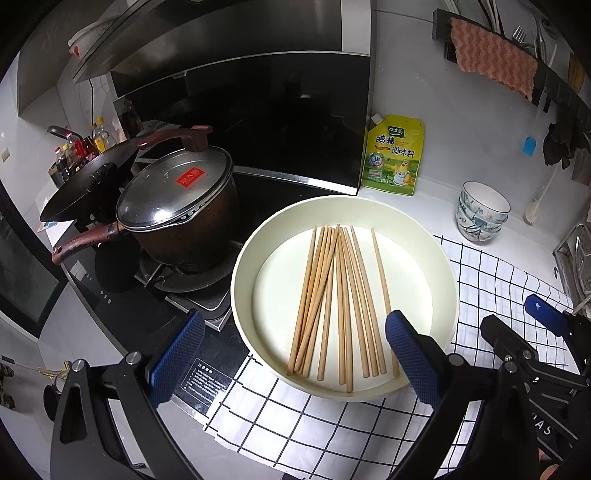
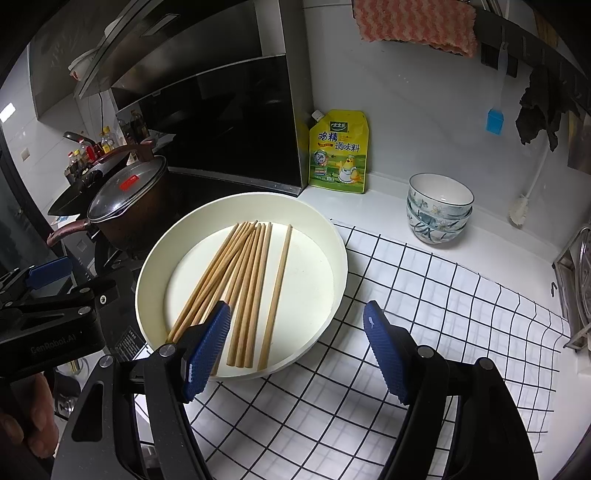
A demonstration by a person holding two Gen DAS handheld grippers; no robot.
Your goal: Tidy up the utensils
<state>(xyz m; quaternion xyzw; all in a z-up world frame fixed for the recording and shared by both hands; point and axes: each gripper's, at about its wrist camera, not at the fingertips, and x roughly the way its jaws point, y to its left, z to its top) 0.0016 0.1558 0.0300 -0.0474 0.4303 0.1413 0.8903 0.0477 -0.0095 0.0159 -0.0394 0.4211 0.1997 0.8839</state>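
Chopsticks [image 1: 340, 302], a loose bundle of bare wooden sticks, lie flat in a round cream tray [image 1: 258, 240] at the centre of the left wrist view; most fan out from a common cluster, while one stick lies apart at the right of the bundle. In the right wrist view the same chopsticks [image 2: 243, 291] occupy the centre left of the frame, inside the tray [image 2: 332, 266]; the tray rests partly on a white cloth with a black grid [image 2: 424, 314] and partly over the edge of the stove [image 1: 207, 306]. Left gripper [image 1: 295, 350]: fingers spread wide, holding nothing; its right blue pad [image 1: 410, 354] overlaps the lower right rim of the tray, its left pad sits over the stove edge. Right gripper [image 2: 295, 350]: fingers likewise spread wide and empty; its left blue pad [image 2: 207, 350] overlaps the near ends of the chopsticks in the frame, though contact cannot be judged; its right pad sits above the cloth. Upper left of both views: a lidded dark pot [image 1: 181, 218] on the burner, with a black wok [image 1: 85, 184] behind it. Upper centre: a yellow seasoning pouch [image 2: 340, 151] stands against the wall. Right of centre: stacked patterned bowls [image 2: 439, 206] on the white counter; a pink cloth [image 2: 413, 22] hangs at the top of the frame.
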